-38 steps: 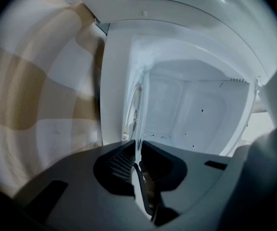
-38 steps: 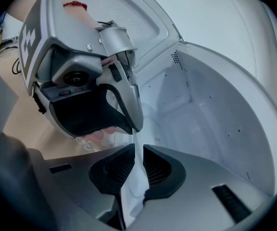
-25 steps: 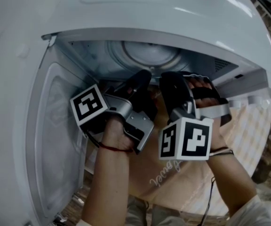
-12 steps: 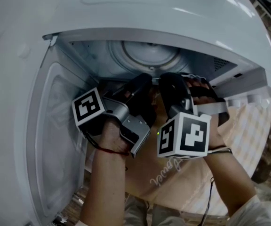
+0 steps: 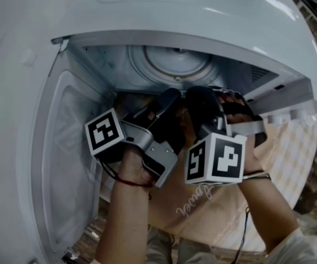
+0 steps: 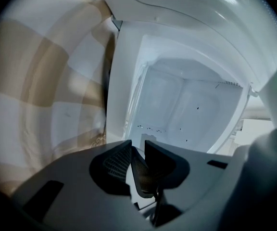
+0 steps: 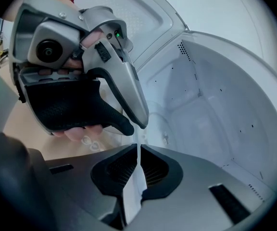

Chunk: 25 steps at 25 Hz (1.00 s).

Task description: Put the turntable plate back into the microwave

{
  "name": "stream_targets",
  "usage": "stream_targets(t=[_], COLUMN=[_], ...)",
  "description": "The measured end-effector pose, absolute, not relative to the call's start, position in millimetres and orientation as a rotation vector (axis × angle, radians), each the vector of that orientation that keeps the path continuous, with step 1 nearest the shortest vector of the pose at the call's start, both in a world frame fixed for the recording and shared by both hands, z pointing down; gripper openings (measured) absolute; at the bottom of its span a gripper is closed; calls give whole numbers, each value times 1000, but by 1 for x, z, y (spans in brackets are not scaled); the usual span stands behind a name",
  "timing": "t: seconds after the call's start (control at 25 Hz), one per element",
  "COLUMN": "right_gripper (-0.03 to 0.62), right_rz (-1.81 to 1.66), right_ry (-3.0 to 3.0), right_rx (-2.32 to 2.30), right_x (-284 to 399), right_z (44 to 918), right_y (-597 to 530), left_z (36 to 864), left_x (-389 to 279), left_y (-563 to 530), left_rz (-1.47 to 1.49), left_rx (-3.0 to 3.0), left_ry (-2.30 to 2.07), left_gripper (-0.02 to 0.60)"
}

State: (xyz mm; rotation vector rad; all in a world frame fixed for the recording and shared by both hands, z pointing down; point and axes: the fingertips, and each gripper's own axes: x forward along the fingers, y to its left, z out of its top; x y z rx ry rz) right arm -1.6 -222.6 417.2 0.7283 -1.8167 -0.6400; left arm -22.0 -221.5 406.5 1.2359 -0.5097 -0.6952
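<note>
The left tongs (image 6: 137,146) had just been opening and stood narrowly apart with nothing between them. The right tongs (image 7: 137,149) were drawn together to a slit, empty as far as I could see. Both hung side by side at the mouth of the white, box-shaped microwave (image 5: 202,15), its white door (image 5: 65,147) swung wide on the left. The step in hand looked to me like the letting-go. It would go best by backing both tongs straight out without clipping the round, pale glass turntable plate (image 5: 175,64), then checking that it sat flat and centred. That plate lay on the floor of the cavity (image 6: 191,109), which held nothing else I could see.
</note>
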Motion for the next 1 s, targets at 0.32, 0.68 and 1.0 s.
stream_targets(t=[0.32,0.68,1.0], right_gripper=[44,44,44], right_rz=[-603,-679,-742], right_ry=[-1837,-1780,-1737], right_rx=[758,729,712], right_x=[6,7,15], right_z=[414,405,384], right_y=[-219,-210,-196], left_z=[403,394,377], left_x=[-19,-12,3], left_y=[-219,-206,-183], left_rz=[-698,-662,-588], left_rx=[1252,1284,1358], left_ry=[-490,-463,-424], left_gripper=[84,72,64])
